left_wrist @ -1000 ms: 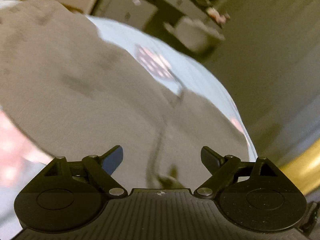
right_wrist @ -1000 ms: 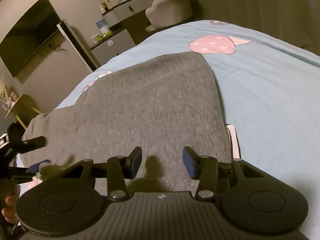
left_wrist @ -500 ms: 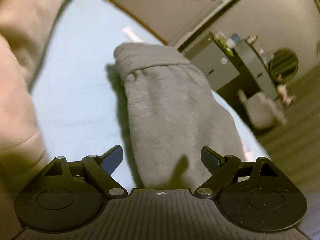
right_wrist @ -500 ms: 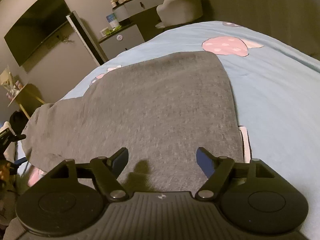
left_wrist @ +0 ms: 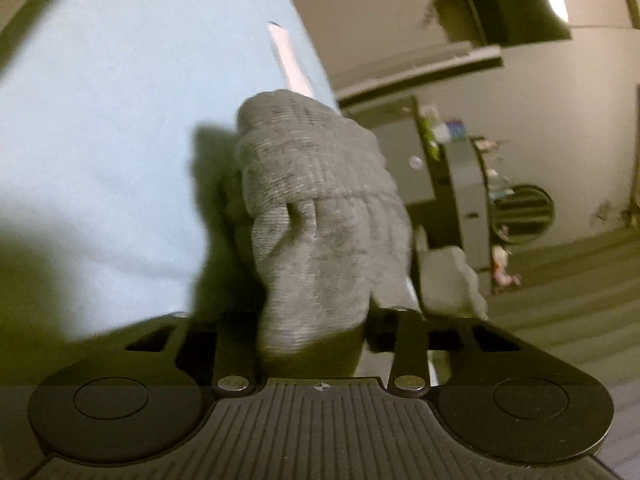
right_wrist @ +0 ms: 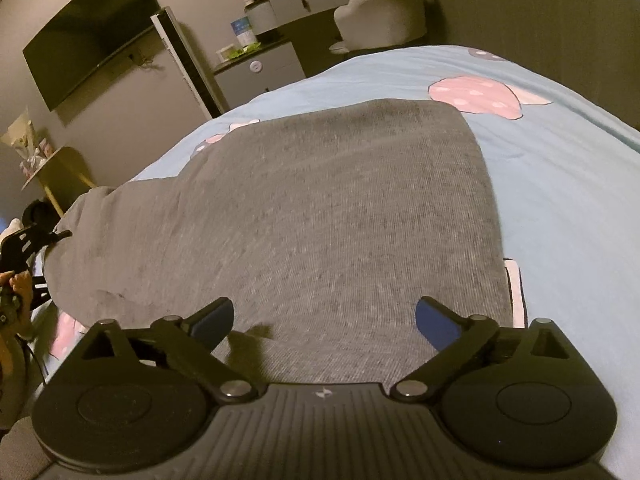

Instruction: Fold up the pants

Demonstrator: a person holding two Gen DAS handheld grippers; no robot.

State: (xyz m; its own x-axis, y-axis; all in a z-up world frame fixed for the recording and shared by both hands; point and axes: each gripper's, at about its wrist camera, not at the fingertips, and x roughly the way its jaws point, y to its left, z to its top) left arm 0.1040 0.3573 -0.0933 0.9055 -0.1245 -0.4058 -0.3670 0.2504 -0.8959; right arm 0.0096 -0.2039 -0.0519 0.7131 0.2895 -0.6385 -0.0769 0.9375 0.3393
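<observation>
The grey knit pants [right_wrist: 328, 216] lie flat on the light blue bedspread [right_wrist: 568, 200]. My right gripper [right_wrist: 324, 320] is open and empty, low over the near edge of the pants. My left gripper [left_wrist: 316, 320] is shut on a bunched end of the pants [left_wrist: 316, 216], with its ribbed band showing, held above the bedspread [left_wrist: 120, 128]. The cloth hides its fingertips. The left gripper also shows at the far left of the right wrist view [right_wrist: 32, 240], at the pants' left end.
A white strip [left_wrist: 290, 64] lies on the bed beyond the held cloth. Past the bed stand a dresser [right_wrist: 276, 60] with bottles, a grey chair [right_wrist: 384, 16], a wall television [right_wrist: 88, 44] and a small side table [right_wrist: 52, 172].
My left gripper has turned toward the pants' end and closed on it, lifting it. My right gripper has opened wider and stayed over the near edge.
</observation>
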